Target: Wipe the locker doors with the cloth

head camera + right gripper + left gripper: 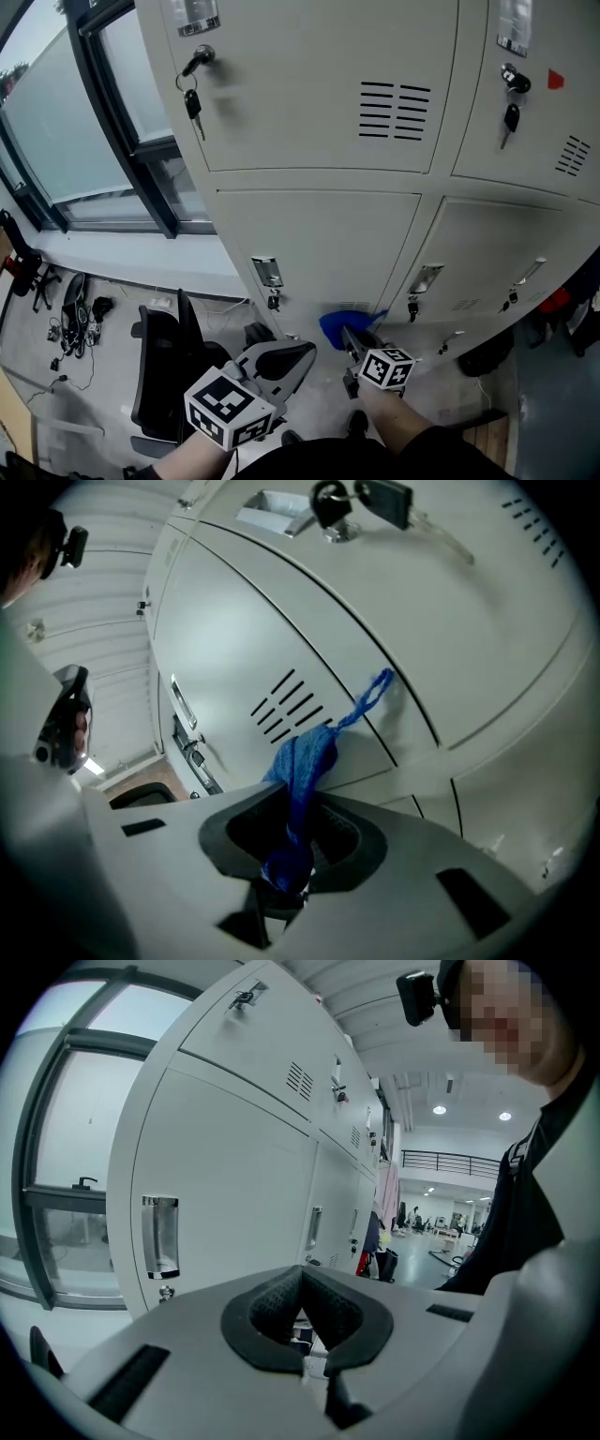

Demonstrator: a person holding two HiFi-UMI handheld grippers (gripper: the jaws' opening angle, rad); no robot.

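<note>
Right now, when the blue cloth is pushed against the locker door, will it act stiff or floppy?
Probably floppy: the blue cloth bunches in soft folds in the right tongs, with a thin strand loose. Likely light, since one pinch holds it. It should flatten against the locker door.

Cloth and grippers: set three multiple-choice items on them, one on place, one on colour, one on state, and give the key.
1. Where is the cloth?
A. on the floor
B. in the right gripper
C. draped over a chair

2. What colour is the cloth?
A. red
B. white
C. blue

3. How does the left gripper stand?
A. shut, with nothing in it
B. shut on the cloth
C. wide open round a door handle

Key:
1 B: the right gripper view shows the cloth pinched between its jaws.
2 C: it is blue in the head view and the right gripper view.
3 A: the left gripper view shows its jaws together with nothing between them.
</note>
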